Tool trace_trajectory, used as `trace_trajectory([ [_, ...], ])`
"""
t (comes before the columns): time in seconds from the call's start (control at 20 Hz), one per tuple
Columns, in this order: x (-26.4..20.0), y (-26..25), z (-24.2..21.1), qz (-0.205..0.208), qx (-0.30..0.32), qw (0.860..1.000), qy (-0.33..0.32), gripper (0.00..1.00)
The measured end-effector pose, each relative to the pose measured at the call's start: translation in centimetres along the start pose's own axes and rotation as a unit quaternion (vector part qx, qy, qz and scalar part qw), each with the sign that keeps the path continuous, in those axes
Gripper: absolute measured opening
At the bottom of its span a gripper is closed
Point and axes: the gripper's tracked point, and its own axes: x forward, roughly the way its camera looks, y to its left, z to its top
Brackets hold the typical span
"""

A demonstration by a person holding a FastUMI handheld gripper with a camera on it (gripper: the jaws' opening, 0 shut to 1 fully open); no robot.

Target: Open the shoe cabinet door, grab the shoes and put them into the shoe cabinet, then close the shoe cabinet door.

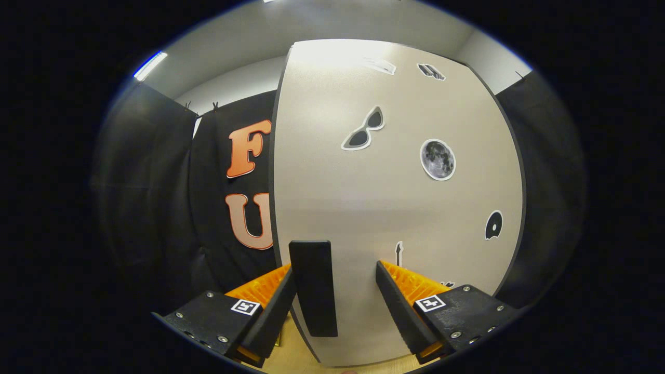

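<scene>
You are holding the tongs (336, 291) apart around the stiff black handle (313, 285). The rigid cabinet door (395, 197) should be swinging lightly; be gripping that handle.

Evenly lit from overhead: ceiling light strip (150, 65) glowing at 10 o'clock, blown out to white. Strong glare washing the top of the pale cabinet door (395, 208) toward 12 o'clock, fading to a duller tone lower down. Soft, faint shadows only; slight shade beside the dark handle (313, 286) near 6 o'clock. Booth cloth at 9 and 3 o'clock sunk in gloom, folds barely legible. Heavy fisheye bending: door edges bowed outward, straight lines curved near the rim. Stickers at centre sharp; those at 12 o'clock bleached and hazy. Claw (335, 296) parted around the handle at 6 o'clock, crisp, well lit.
</scene>
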Motion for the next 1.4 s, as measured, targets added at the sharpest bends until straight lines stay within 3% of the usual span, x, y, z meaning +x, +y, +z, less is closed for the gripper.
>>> trace_trajectory([
  [0.5,-2.1,0.7,1.9,0.004,0.000,1.000,-0.012,0.93],
  [1.2,-22.9,-5.3,3.8,-0.036,-0.011,0.999,-0.010,0.94],
  [1.4,-26.8,-6.4,4.5,-0.049,-0.008,0.999,-0.010,0.94],
])
